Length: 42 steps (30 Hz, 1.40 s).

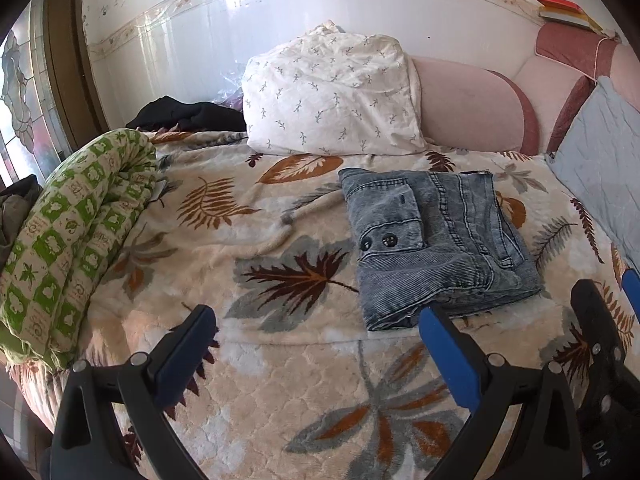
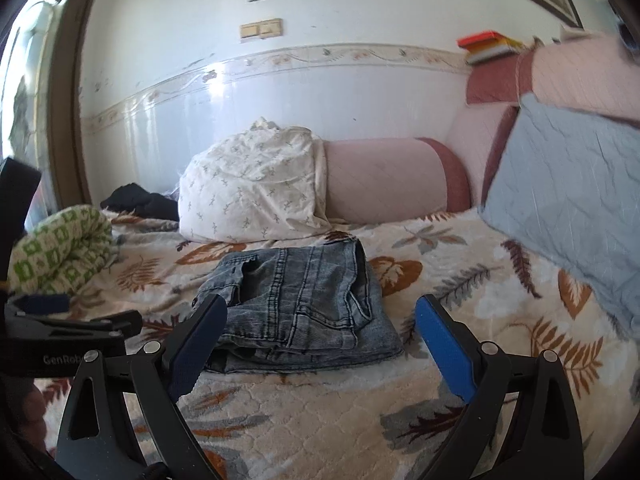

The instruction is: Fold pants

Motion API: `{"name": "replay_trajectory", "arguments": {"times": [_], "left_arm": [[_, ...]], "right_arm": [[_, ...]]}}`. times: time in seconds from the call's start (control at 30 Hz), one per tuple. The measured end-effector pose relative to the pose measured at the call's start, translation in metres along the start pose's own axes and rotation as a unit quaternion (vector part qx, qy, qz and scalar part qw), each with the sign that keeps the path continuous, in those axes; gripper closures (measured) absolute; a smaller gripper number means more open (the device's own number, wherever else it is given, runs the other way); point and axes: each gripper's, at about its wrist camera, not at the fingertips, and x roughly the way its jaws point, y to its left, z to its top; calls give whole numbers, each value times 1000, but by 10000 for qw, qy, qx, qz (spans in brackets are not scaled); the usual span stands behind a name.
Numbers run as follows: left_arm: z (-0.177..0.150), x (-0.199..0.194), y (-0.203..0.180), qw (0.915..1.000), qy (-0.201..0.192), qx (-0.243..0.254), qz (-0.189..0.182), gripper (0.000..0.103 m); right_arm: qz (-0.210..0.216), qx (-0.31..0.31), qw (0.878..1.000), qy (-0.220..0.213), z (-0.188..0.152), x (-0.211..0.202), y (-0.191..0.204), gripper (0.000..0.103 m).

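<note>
Folded jeans (image 1: 432, 240) lie on the leaf-print blanket (image 1: 280, 360); left tongs (image 1: 316, 332) and right tongs (image 2: 320, 320) spread wide, apparently grasping nothing.

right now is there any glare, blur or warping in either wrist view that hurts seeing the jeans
Left wrist view: window glare streaks the tiled wall, fisheye bends the edges, yet the folded jeans stay sharp. Right wrist view: the grey cushion is blurred, jeans readable.
</note>
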Motion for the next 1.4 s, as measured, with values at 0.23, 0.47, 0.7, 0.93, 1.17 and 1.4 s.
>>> {"name": "replay_trajectory", "arguments": {"times": [0.23,0.47,0.7,0.93,1.17,1.4], "left_arm": [[-8,8,13,10000,25,-70,60,0],[-16,17,20,9998,103,-142,65,0],[-21,21,16,9998,170,-119,30,0],[-23,22,13,9998,184,-89,32,0],[-23,21,12,9998,188,-87,41,0],[-24,22,12,9998,198,-92,45,0]], "right_arm": [[-25,-300,9995,8,-5,7,12,7],[-45,-265,9996,126,-9,14,14,7],[-42,-311,9994,109,-9,12,17,7],[-39,-342,9994,94,-9,12,18,7],[-46,-341,9994,92,-9,12,18,7],[-49,-312,9995,87,-9,12,17,7]]}}
